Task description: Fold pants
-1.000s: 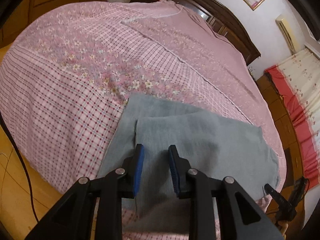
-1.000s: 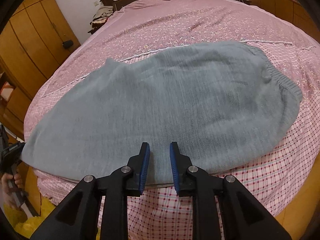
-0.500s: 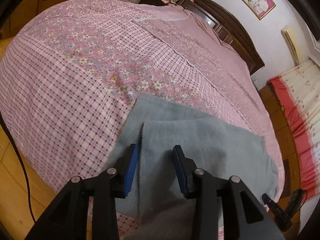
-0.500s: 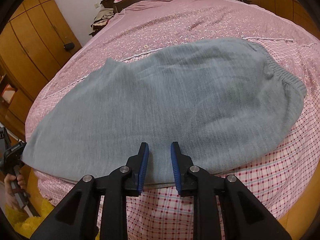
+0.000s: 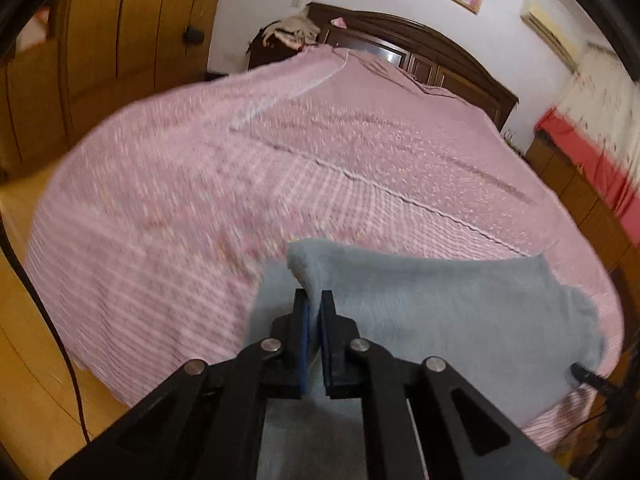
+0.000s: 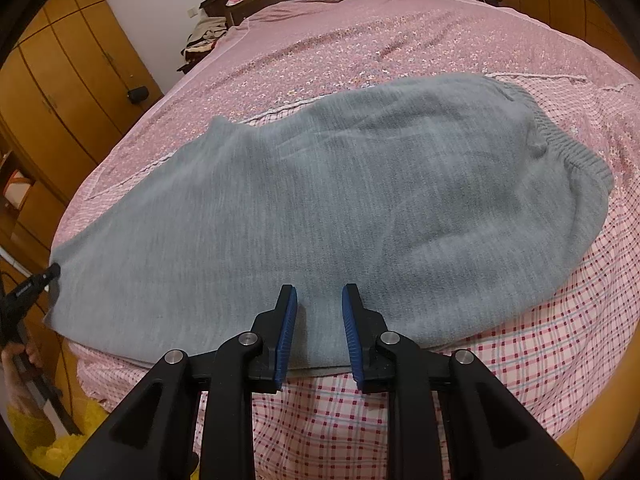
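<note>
Grey knit pants (image 6: 340,200) lie across the near part of the bed, waistband (image 6: 560,140) to the right, leg ends to the left. My left gripper (image 5: 315,300) is shut on the leg-end edge of the pants (image 5: 440,312) and lifts a fold of it off the bed. My right gripper (image 6: 319,300) is open, its fingers hovering over the near edge of the pants, holding nothing. The left gripper's tip also shows in the right wrist view (image 6: 48,272) at the far left.
The bed has a pink floral and checked cover (image 6: 400,32) and a dark wooden headboard (image 5: 420,48). Wooden wardrobes (image 6: 60,80) stand to the left. A pile of clothes (image 5: 292,32) lies by the headboard. A red curtain (image 5: 592,152) hangs at the right.
My left gripper has closed on the leg-end edge of the pants and raised it; its view has tilted up. The right gripper has barely moved and stays open.
</note>
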A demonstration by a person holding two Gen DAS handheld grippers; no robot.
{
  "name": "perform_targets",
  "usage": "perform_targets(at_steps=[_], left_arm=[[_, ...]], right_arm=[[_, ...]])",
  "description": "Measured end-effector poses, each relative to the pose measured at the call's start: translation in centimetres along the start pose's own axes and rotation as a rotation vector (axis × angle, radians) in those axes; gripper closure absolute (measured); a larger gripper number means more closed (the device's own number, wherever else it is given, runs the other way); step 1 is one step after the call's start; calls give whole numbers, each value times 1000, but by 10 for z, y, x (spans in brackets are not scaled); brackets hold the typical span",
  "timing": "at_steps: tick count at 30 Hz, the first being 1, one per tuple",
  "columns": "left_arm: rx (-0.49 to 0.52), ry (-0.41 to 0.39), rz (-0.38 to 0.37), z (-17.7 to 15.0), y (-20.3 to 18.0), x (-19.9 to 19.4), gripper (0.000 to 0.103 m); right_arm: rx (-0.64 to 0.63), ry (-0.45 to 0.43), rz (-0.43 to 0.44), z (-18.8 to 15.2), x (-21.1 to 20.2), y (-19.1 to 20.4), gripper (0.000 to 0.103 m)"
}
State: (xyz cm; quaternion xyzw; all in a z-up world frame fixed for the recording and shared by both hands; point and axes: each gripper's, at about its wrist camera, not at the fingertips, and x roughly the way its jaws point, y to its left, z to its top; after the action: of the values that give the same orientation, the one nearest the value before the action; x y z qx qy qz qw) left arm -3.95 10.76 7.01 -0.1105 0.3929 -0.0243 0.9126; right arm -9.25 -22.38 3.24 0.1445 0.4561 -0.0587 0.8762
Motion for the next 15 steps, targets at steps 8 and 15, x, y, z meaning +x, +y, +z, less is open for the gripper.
perform_targets(at_steps=[8,15], left_arm=[[142,66,106,-8,0,52,93],[57,53,164,-8,27,48,65]], right_arm=[[0,1,12,0,0,-2,78],[-8,-1,10,0,-1,-2,78]])
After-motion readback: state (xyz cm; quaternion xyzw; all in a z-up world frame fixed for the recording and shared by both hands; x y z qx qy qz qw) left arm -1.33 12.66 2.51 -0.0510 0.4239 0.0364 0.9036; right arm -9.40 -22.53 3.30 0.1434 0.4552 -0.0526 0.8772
